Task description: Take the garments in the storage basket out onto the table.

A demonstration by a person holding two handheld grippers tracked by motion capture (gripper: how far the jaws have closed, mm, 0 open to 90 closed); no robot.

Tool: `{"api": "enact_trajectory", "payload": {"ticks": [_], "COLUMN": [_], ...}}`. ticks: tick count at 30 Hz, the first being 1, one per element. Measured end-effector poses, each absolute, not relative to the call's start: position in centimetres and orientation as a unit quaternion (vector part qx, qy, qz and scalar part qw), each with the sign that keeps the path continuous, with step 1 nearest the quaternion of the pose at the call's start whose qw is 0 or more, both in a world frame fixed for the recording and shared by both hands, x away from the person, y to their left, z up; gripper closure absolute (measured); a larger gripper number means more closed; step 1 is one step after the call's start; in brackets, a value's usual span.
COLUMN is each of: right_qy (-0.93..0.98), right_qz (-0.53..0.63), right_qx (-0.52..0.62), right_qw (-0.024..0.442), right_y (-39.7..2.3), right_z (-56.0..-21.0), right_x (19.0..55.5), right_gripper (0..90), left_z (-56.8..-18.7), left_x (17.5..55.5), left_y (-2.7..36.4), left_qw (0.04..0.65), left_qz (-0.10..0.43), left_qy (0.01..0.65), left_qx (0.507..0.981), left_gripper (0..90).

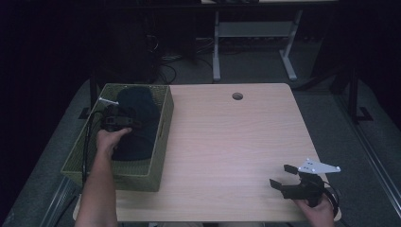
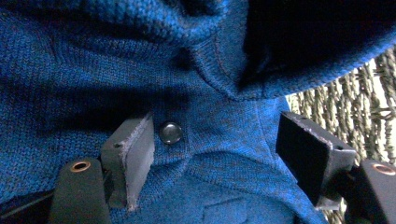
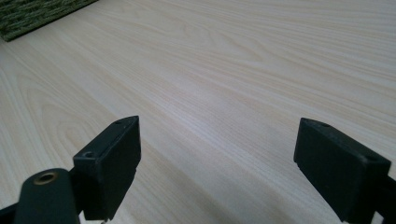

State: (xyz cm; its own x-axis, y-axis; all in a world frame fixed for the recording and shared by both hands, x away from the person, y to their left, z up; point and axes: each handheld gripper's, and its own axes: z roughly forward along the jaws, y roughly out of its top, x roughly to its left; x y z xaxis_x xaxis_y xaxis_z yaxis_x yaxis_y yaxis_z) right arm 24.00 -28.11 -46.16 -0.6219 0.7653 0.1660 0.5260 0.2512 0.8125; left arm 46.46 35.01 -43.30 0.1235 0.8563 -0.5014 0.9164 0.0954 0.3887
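High view: my left gripper (image 1: 124,122) is down inside the woven green basket (image 1: 163,142) at the table's left edge, over the dark blue knitted garment (image 1: 139,106) that lies in it. My right gripper (image 1: 289,178) rests near the front right corner of the table (image 1: 227,142), well apart from the basket.

Left gripper view: jaws spread wide, nothing clamped. They straddle a fold of the blue knit (image 2: 93,60) near a small dark button (image 2: 171,132), and the left pad (image 2: 135,154) presses against the cloth. Basket weave (image 2: 369,107) shows just behind the right jaw. I judge the step to be grasping the garment. To do it well, I'd sink deeper so both pads bracket a thick fold, keep the button out of the pinch, stay off the wicker, then close.

Right gripper view: jaws wide apart, empty, above bare wood (image 3: 233,70).
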Motion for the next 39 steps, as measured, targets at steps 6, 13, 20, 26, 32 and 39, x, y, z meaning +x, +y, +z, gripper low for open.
{"api": "enact_trajectory", "payload": {"ticks": [6,13,20,26,32,39], "right_qy": [0.783,0.788,0.79,0.791,0.791,0.79], "right_qz": [0.448,0.446,0.445,0.444,0.445,0.445], "right_qx": [0.41,0.405,0.402,0.4,0.401,0.402], "right_qw": [0.131,0.129,0.129,0.129,0.128,0.128], "right_y": [-27.9,-27.7,-27.6,-27.5,-27.6,-27.6], "right_z": [-46.2,-46.2,-46.2,-46.2,-46.2,-46.1], "right_x": [24.0,24.0,23.9,23.9,23.9,23.9], "right_gripper": [14.5,14.6,14.6,14.6,14.6,14.6], "left_z": [-43.7,-43.7,-43.5,-43.3,-43.0,-42.7], "left_x": [46.5,46.4,46.3,46.3,46.3,46.3], "left_y": [34.6,33.8,32.4,32.5,32.4,32.1], "left_qw": [0.312,0.273,0.222,0.208,0.194,0.18], "left_qz": [-0.025,0.024,0.075,0.068,0.062,0.065], "left_qy": [0.661,0.634,0.607,0.617,0.617,0.62], "left_qx": [0.682,0.723,0.759,0.756,0.76,0.761], "left_gripper": [33.2,46.8,56.0,67.9,73.1,76.5]}}
